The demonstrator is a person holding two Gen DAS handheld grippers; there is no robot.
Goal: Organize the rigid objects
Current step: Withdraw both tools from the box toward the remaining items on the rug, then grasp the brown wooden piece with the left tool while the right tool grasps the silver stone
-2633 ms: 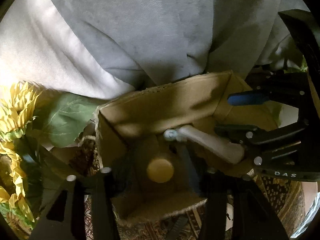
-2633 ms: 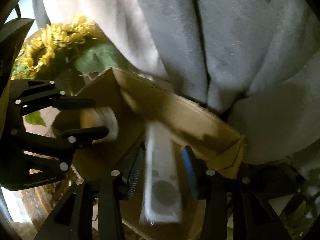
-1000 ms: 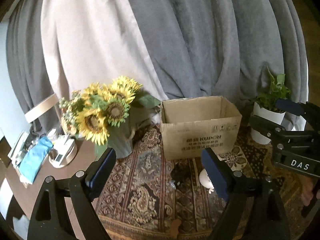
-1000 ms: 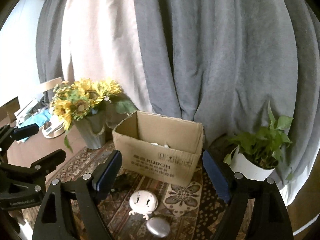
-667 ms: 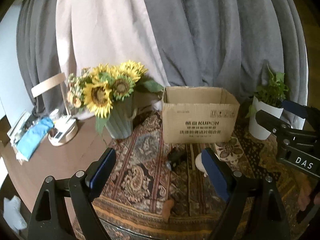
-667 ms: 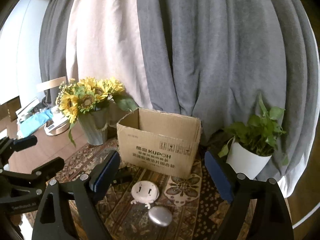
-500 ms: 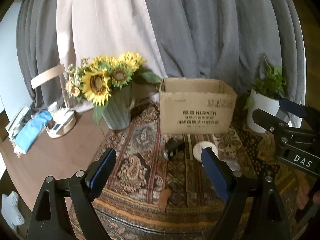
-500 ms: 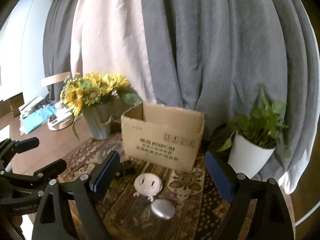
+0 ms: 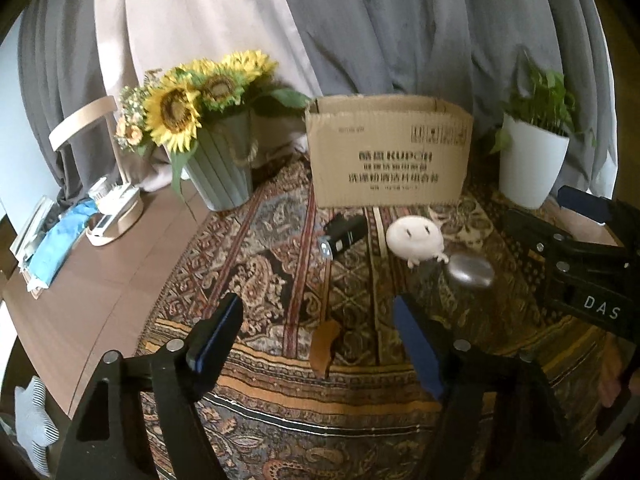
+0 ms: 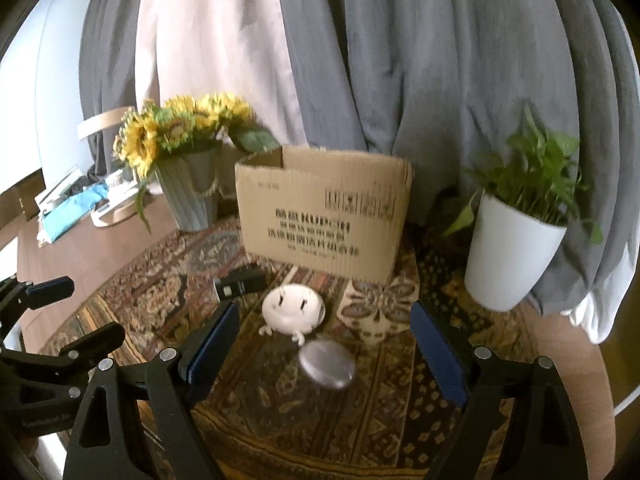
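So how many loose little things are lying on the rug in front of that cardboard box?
4: a black gadget, a white round toy, a silver oval beside it, and a brown piece nearest the grippers. The box may hide more.

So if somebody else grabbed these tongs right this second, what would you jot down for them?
Left tongs: open, empty. Right tongs: open, empty.
Cardboard box stands at the back of the patterned rug.
In front of it, not yet boxed: black device, white round gadget, silver oval piece, small brown piece nearest the left tongs.
What the box holds cannot be seen.
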